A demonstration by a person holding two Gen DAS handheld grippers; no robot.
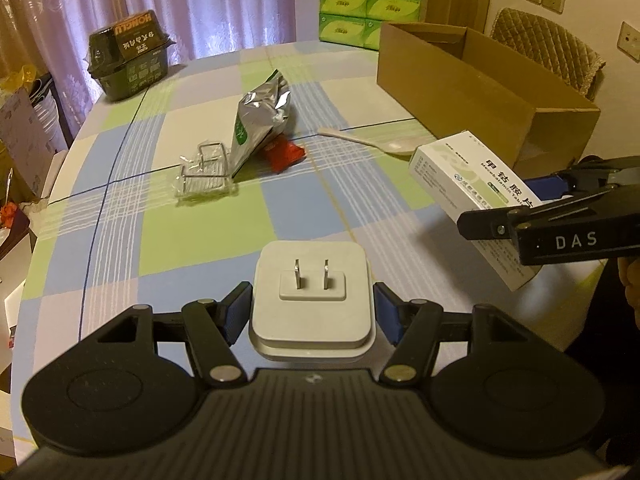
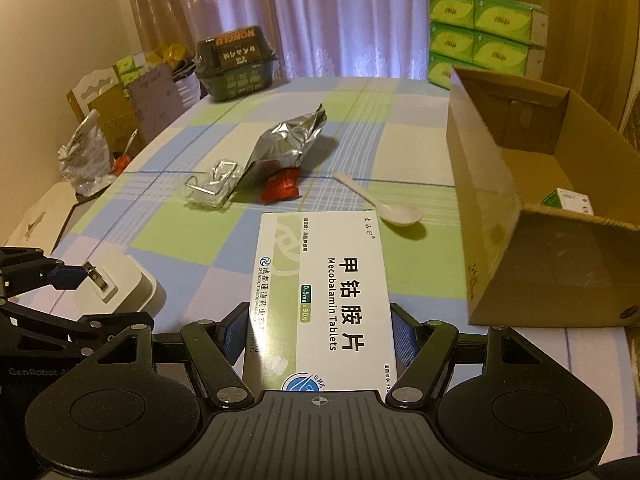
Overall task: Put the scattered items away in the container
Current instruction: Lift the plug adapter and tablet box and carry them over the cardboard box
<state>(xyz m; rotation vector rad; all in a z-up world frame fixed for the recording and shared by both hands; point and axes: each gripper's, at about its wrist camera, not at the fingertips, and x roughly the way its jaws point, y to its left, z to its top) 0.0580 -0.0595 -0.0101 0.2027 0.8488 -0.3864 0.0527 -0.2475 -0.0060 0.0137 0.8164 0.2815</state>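
The right gripper [image 2: 318, 340] is closed on the tablet box [image 2: 320, 300], one blue pad against each long side; the box's long axis runs straight ahead along the fingers, toward 12 o'clock in the right wrist view. The box appears to be carried clear of the tablecloth [image 2: 192, 240] (contact underneath cannot be confirmed). The cardboard box [image 2: 520, 264], the container, lies at about 2 o'clock from these jaws, near, with its open mouth facing up and toward the camera and a small carton [image 2: 572, 200] already inside. The coming move is judged to be a swing of the right gripper toward 2 o'clock.

The left gripper [image 1: 312, 316] brackets the white plug adapter [image 1: 312, 300], prongs up; a narrow gap seems to remain at each pad, so a firm grip is not confirmed. From here the container [image 1: 460, 92] lies at 1 o'clock, well apart, so the right hand is the nearer.

Left on the table are the spoon [image 2: 384, 204], the foil pouch [image 2: 288, 144], the red packet [image 2: 282, 188] and the wire rack in clear wrap [image 2: 212, 186].
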